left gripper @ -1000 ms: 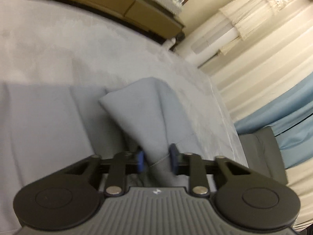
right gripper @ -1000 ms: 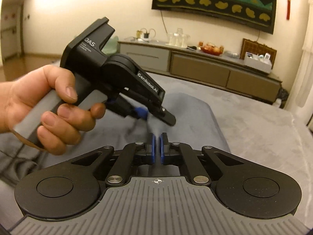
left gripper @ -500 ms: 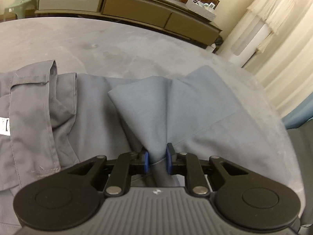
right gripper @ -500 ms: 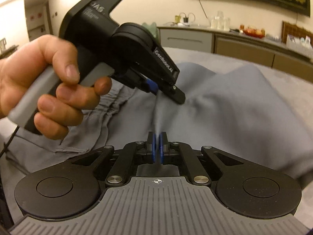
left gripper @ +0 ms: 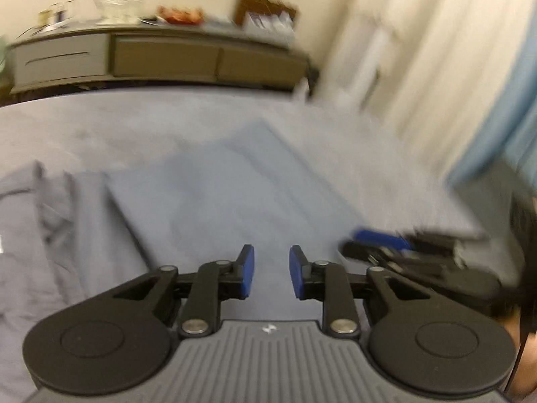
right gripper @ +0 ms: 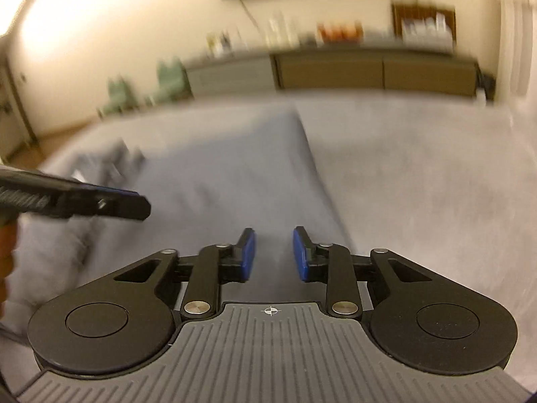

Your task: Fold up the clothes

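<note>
Both wrist views low over bed [left gripper: 335, 141], facing sideboard [right gripper: 369, 70], shared

You've got a long low sideboard [right gripper: 335, 70] against the cream wall [right gripper: 100, 33], pale curtains [left gripper: 419, 67] right, warm blurred light.

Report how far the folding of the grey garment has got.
Done: one fold is laid; the grey garment lies flat on the bed with a doubled panel on top. In hand: nothing; the left gripper and the right gripper are both open and empty. Left: the bunched end looks unfolded.
</note>
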The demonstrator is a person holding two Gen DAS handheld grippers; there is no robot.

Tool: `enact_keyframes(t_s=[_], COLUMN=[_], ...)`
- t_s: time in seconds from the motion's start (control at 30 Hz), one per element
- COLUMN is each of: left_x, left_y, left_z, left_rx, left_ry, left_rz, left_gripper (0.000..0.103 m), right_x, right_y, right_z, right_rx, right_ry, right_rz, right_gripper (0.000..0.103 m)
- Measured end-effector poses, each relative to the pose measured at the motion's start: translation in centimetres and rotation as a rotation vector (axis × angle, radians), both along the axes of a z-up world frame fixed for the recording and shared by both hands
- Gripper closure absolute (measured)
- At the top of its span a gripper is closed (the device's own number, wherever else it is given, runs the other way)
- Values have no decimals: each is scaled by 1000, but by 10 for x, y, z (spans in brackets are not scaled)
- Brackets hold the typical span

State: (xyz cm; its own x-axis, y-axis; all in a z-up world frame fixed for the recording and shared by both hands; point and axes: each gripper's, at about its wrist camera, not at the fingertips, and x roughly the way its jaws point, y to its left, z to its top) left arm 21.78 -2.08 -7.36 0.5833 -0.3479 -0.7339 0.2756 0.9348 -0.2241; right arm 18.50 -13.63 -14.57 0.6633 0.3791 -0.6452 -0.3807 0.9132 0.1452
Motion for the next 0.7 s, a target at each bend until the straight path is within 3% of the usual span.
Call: enact_keyframes(t_s=[0.07, 0.13, 0.2, 0.3, 0.4, 0.43, 0.5, 0.53, 0.6, 0.7], left_x=[-1, -5, -15, -31, -48, -56, -83, -98, -123, -149], left_y=[-11, -7, 2, 19, 45, 57, 85, 99, 124, 157], left_z=[-22, -24, -12, 3, 14, 19, 32, 37, 40, 30], left_rx=[73, 84, 38, -7, -26, -38, -41, -24, 59, 96], left_ry=[37, 24, 19, 7, -5, -21, -87, -127, -184, -153], left_rz=[9, 18, 32, 64, 116, 141, 217, 262, 375, 471], left_gripper=[90, 92, 92, 86, 86, 84, 79, 74, 72, 72], right_x=[-4, -6, -9, -25, -15, -13, -24, -35, -56, -87], right_y=[7, 8, 5, 1, 7, 11, 17, 24, 50, 88], right_z=[-13, -11, -6, 7, -13, -18, -5, 3, 4, 6], right_rx=[-58, -73, -62, -27, -58, -67, -70, -51, -20, 28], right_ry=[-41, -57, -50, -120, -54, -42, -108, -157, -165, -178], right_rz=[20, 23, 19, 2, 8, 4, -26, -10, 121, 318], right_gripper=[77, 74, 73, 71, 61, 60, 60, 57, 55, 52])
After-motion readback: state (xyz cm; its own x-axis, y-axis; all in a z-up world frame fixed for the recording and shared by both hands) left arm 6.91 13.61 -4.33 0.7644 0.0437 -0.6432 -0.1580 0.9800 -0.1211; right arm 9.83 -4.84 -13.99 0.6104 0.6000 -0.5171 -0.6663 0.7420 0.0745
